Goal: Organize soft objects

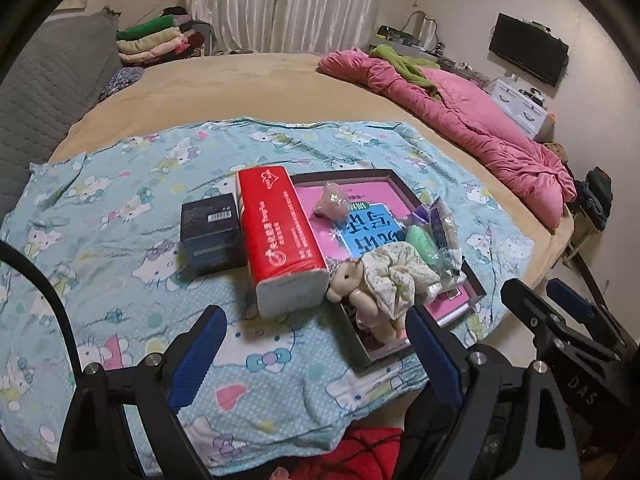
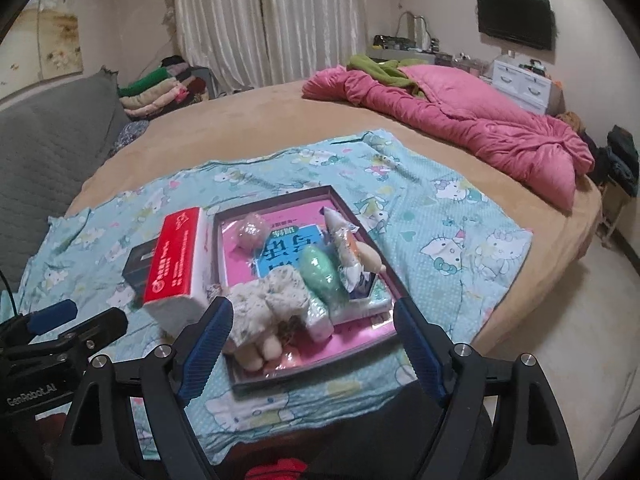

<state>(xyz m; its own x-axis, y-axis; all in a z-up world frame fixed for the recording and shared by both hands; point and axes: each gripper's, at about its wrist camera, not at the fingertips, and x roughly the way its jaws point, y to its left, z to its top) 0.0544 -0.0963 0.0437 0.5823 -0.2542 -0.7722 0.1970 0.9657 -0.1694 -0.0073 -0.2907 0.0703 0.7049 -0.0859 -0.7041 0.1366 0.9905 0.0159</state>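
Bedroom setting: a round bed under a tan cover, with a pale blue cartoon-cat printed cloth [image 1: 120, 216] spread across its near part as the work surface. On that cloth sits a shallow dark-rimmed tray with a pink printed lining [image 2: 280, 380], and the soft items are gathered inside it: a cream plush doll in a floral dress [image 1: 380, 284] at the near end, a mint-green soft oval piece [image 2: 322, 272], a small pinkish fuzzy ball [image 2: 251, 229] and a clear-wrapped soft packet [image 2: 344, 240]. A red tissue pack with a white end [image 1: 280, 236] lies just beside the tray's left wall, with a dark box [image 1: 210, 232] beyond it.

Left gripper [image 1: 316, 356] and right gripper [image 2: 316, 352] both stand wide, nothing between the fingers, each hovering short of the tray's near edge.

Judgement: collection into the tray appears largely done (possibly complete). Any further move would call for descending onto one item, most likely the tissue pack, and closing across its narrow width.

Limits: the doll's legs are partly masked by gripper fingers; the packet's contents are illegible; the right wrist view is slightly blurred
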